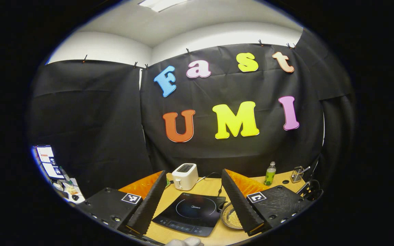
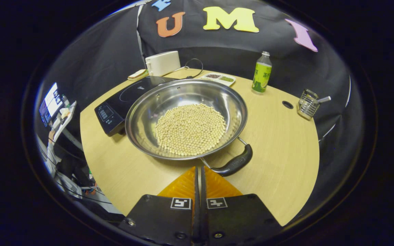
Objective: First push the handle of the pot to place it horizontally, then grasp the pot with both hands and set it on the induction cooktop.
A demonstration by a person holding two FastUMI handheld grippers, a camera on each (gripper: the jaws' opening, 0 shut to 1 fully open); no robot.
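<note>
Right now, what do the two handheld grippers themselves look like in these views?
Left gripper: two long fingers with ribbed inner faces, backed by orange textured panels, on flat black perforated bodies, each bearing a square black-and-white marker. Right gripper: the same black bodies, paired square markers and orange panels. No cables visible on either gripper.

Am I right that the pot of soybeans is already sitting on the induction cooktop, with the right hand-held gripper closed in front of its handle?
Not quite: in the right gripper view the pot sits on the table beside the induction cooktop, not on it. The right hand-held gripper is indeed closed in front of the handle.
</note>
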